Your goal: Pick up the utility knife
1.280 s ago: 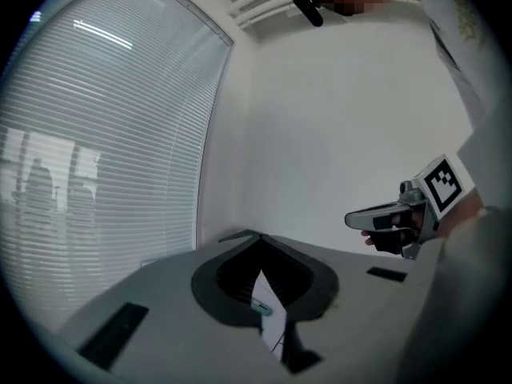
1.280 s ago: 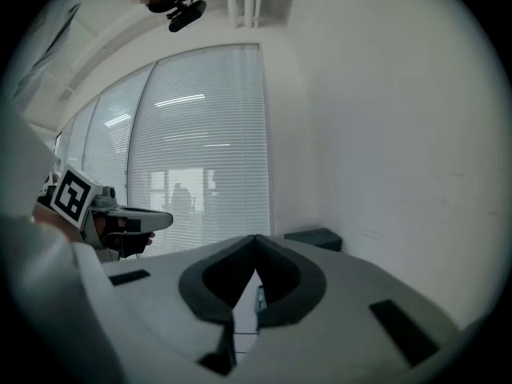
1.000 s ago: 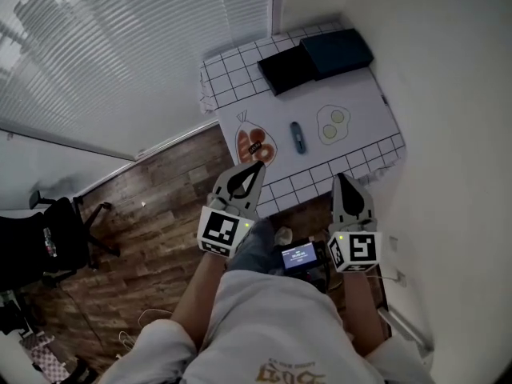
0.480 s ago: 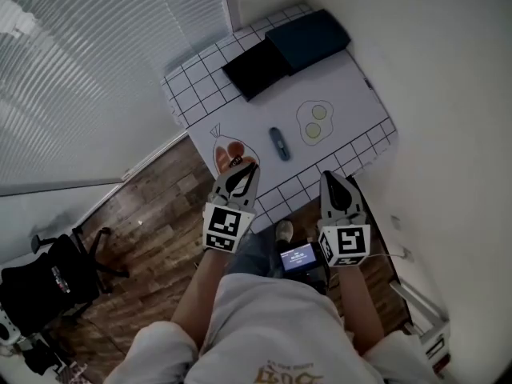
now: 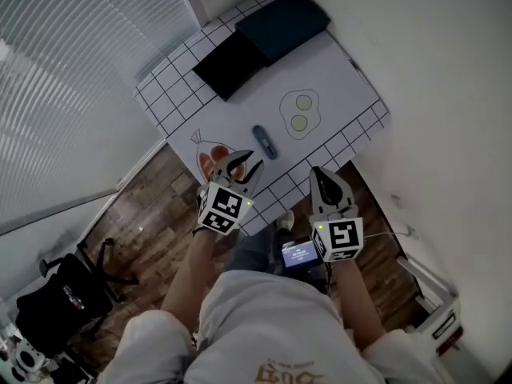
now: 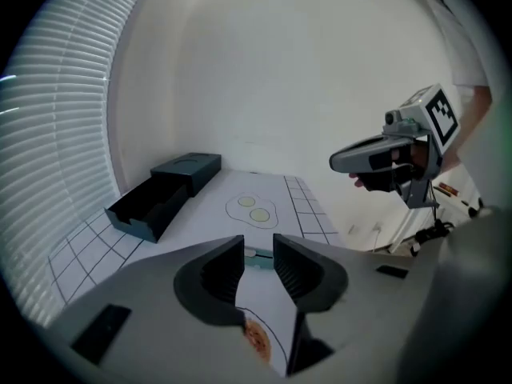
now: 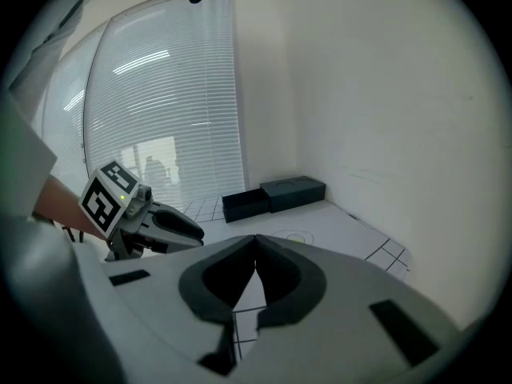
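Observation:
The utility knife [image 5: 263, 142], blue and short, lies in the middle of the white mat [image 5: 336, 78] between a sausage drawing and a fried-egg drawing. My left gripper [image 5: 246, 163] hovers over the mat's near edge just short of the knife; its jaws are opening with nothing between the pads. In the left gripper view the knife [image 6: 256, 254] shows through the gap of that gripper [image 6: 258, 250], further out on the mat. My right gripper [image 5: 317, 172] hangs at the table's near edge to the right, shut and empty; its tips [image 7: 255, 239] touch.
An open black box [image 5: 230, 64] and a dark blue box [image 5: 282, 24] stand at the mat's far end. A wall runs along the table's right, window blinds along its left. A wooden floor, a small screen device [image 5: 298, 254] and a black chair [image 5: 68, 294] lie below.
The left jaws have gone from shut to parted. Both grippers have sunk and come forward to the table's near edge, the left closer to the knife.

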{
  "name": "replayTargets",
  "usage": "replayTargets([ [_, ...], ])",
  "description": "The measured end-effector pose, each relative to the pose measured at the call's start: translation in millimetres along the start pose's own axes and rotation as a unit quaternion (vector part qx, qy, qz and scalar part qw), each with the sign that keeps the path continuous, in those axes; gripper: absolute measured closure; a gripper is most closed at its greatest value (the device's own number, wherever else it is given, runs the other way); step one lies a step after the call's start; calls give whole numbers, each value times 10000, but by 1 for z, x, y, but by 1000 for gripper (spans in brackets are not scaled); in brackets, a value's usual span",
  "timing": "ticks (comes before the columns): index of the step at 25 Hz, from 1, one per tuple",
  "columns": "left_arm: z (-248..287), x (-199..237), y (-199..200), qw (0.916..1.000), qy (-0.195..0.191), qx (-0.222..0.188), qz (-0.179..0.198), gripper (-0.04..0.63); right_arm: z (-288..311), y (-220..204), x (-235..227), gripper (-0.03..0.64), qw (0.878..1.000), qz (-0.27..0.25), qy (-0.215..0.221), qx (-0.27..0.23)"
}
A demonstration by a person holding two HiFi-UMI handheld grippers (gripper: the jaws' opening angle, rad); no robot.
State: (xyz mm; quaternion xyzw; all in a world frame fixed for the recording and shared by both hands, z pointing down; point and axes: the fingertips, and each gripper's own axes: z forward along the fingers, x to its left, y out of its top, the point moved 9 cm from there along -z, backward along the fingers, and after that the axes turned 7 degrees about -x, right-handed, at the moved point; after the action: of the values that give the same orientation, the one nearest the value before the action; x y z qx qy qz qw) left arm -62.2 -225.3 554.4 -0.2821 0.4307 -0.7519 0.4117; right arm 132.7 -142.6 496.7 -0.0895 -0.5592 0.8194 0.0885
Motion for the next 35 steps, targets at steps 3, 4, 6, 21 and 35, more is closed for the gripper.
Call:
replayTargets([
  [3, 12, 1, -5, 9963, -426, 262, 705, 486, 4, -4, -4, 609, 10000, 22, -16, 45],
  [4, 15, 1, -7, 9933, -556, 353, 945, 486, 5, -5, -5, 611, 10000, -7, -1, 56],
  [6, 22, 5, -9, 9884, -773, 466, 1224, 479, 7, -7, -7, 611, 10000, -50, 22, 76],
  [21, 77, 15, -13, 8824, -2715, 1376, 3587, 394, 8, -19, -22, 611, 9992, 14, -104, 393],
  [35, 109, 15, -12, 8174, -3774, 2066, 3830, 394, 10, -24, -13, 610, 9982, -68, 93, 581],
])
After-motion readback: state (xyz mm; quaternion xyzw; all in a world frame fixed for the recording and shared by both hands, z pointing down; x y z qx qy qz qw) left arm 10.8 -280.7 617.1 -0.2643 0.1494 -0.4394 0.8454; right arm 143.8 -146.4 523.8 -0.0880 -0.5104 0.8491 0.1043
